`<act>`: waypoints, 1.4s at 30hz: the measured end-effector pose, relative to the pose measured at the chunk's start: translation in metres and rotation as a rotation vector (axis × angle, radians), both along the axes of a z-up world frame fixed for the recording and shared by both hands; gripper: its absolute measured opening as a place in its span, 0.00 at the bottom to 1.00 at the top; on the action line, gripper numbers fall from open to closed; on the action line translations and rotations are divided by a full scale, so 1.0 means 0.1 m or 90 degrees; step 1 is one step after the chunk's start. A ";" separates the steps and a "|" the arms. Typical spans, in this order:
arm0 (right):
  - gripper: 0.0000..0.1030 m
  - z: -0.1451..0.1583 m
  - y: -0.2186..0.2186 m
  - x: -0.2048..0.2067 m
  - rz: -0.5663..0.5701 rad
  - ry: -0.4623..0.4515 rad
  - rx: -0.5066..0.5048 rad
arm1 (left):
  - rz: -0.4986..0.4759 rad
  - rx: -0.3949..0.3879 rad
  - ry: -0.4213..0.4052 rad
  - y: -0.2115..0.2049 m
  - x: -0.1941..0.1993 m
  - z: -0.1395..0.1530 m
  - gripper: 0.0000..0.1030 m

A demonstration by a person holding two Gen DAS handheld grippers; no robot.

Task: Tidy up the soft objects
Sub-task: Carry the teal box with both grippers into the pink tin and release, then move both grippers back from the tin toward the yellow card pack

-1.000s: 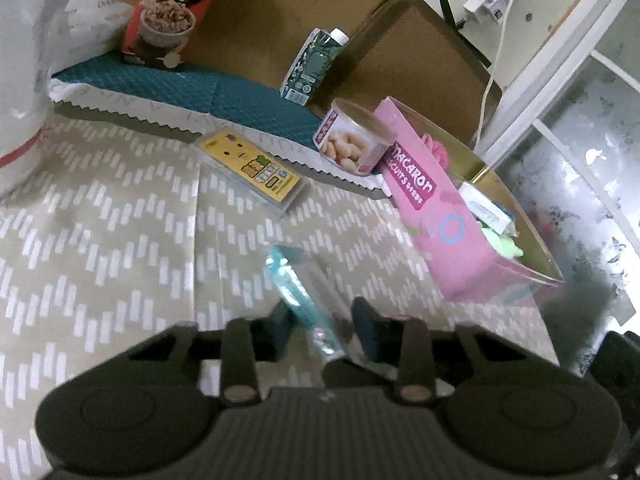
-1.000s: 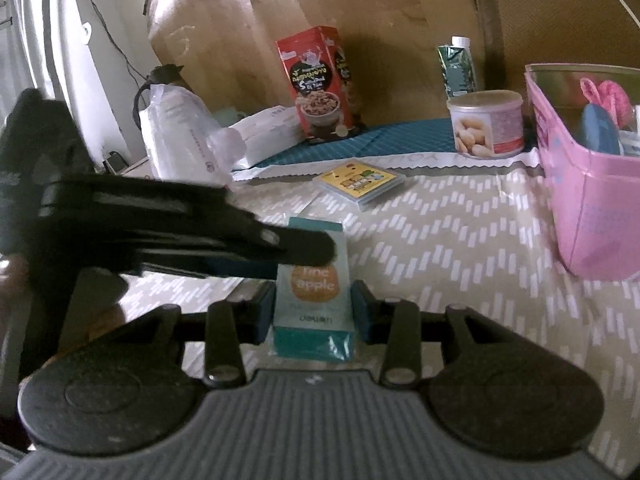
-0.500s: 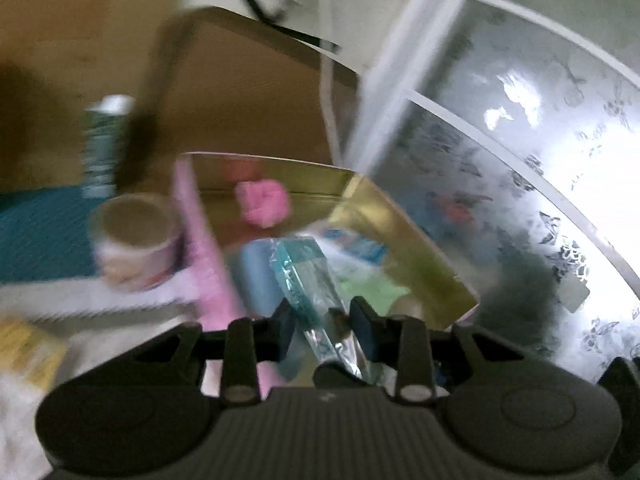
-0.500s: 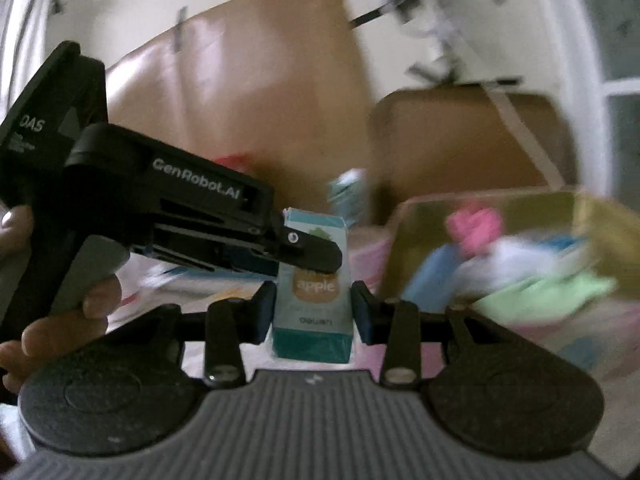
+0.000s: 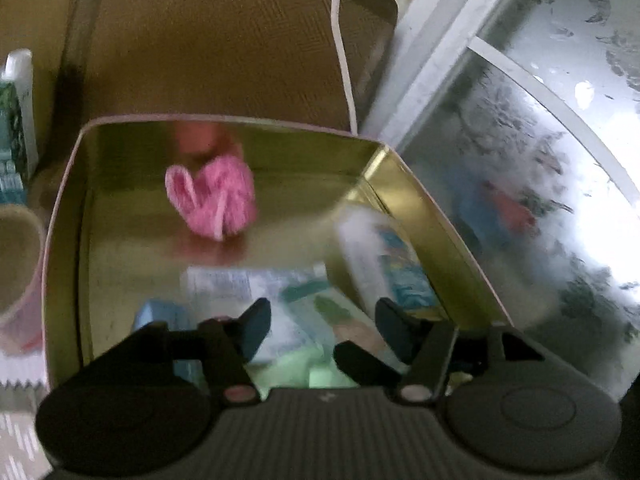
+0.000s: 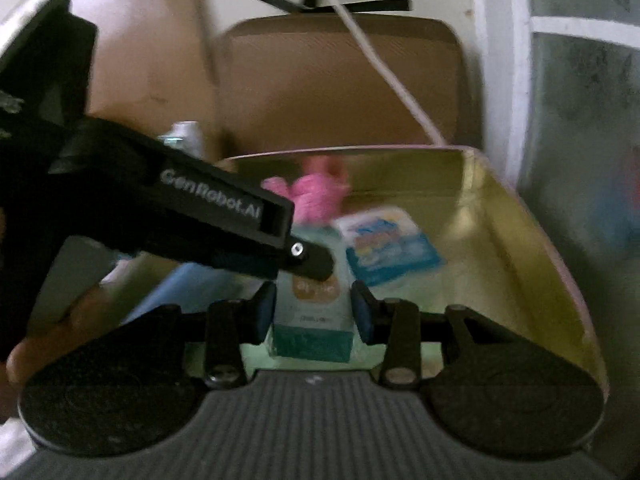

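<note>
My right claw (image 6: 314,312) pinches the teal packet (image 6: 313,320) above the tin (image 6: 520,216); my left claw (image 5: 322,330) hangs spread. Next: release toward twelve o'clock.

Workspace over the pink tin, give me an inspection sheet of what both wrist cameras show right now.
Surface: chevron cloth, only a corner seen.
Job's things: teal tissue pack over the pink tin; pink knitted piece, blue-white packet and pale green item inside.
Clutter: can, carton beside the tin.
Grippers: left gripper open, empty; right gripper shut on the pack.
Cables: white cable behind the tin.
Surroundings: brown chair back, frosted window.
</note>
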State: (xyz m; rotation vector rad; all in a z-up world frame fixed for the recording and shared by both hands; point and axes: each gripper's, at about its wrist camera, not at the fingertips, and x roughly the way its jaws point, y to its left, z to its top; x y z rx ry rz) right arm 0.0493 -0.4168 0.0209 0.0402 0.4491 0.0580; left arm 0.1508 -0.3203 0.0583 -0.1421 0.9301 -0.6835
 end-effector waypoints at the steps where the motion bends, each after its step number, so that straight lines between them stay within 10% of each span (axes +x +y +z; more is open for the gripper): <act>1: 0.43 0.00 -0.03 0.06 -0.004 -0.001 0.002 | 0.003 0.004 -0.004 -0.01 0.02 0.00 0.58; 21: 0.43 -0.11 -0.01 -1.29 -0.068 -0.176 0.189 | -0.057 0.052 -0.228 0.64 -1.19 0.45 0.65; 42: 0.43 -0.24 0.74 -1.80 -0.035 -0.120 0.247 | 0.005 0.137 -0.266 1.61 -2.04 0.07 0.87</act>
